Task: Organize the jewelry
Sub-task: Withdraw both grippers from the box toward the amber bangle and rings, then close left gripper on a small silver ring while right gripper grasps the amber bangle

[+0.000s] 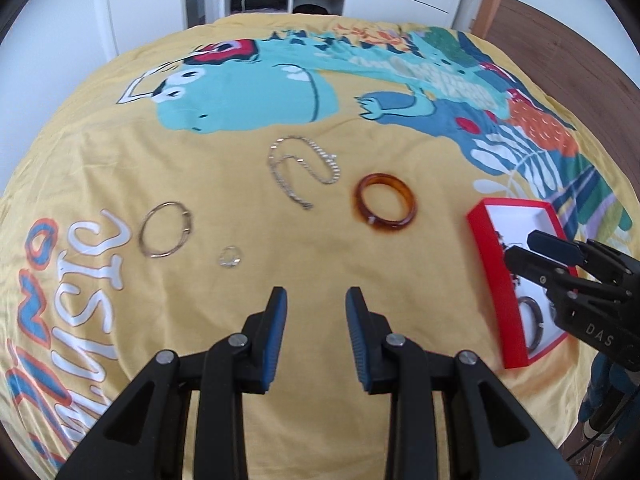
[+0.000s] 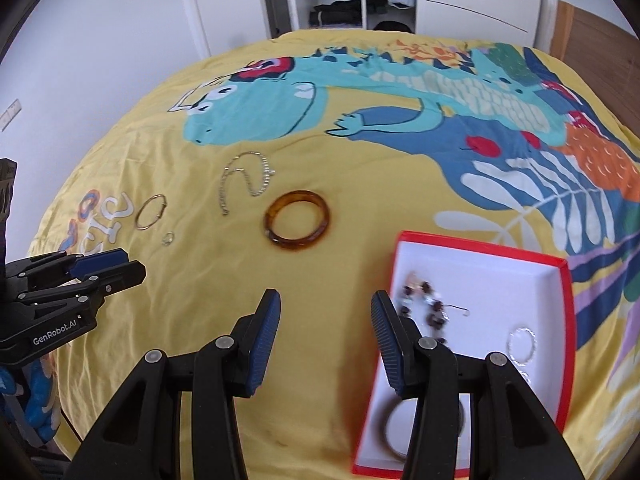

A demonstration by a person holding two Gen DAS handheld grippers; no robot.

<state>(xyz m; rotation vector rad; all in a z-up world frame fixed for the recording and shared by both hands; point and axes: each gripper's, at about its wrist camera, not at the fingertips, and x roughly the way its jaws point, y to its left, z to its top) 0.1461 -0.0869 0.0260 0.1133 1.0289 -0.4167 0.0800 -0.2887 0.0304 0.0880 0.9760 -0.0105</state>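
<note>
On the yellow bed cover lie an amber bangle [image 1: 386, 204] [image 2: 298, 220], a silver chain [image 1: 300, 168] [image 2: 244, 180], a thin metal hoop bracelet [image 1: 166, 230] [image 2: 150, 212] and a small ring [image 1: 230, 258] [image 2: 169, 239]. To the right stands a red box [image 1: 492, 248] [image 2: 480, 248] with a white inside. It holds a beaded bracelet [image 2: 424, 304], a silver hoop [image 2: 522, 344] and a dark bangle [image 2: 392, 428]. My left gripper [image 1: 317, 300] [image 2: 120, 266] hangs open over bare cover, nearer than the ring. Over the box's near left edge my right gripper [image 2: 325, 300] [image 1: 520, 246] is open and holds nothing.
The bed cover [image 1: 320, 264] bears a dinosaur print and large letters at the left. Behind the bed stand an open wardrobe [image 2: 340, 0] with folded clothes and a white door [image 2: 224, 4]. Wooden floor [image 1: 560, 48] runs along the bed's right side.
</note>
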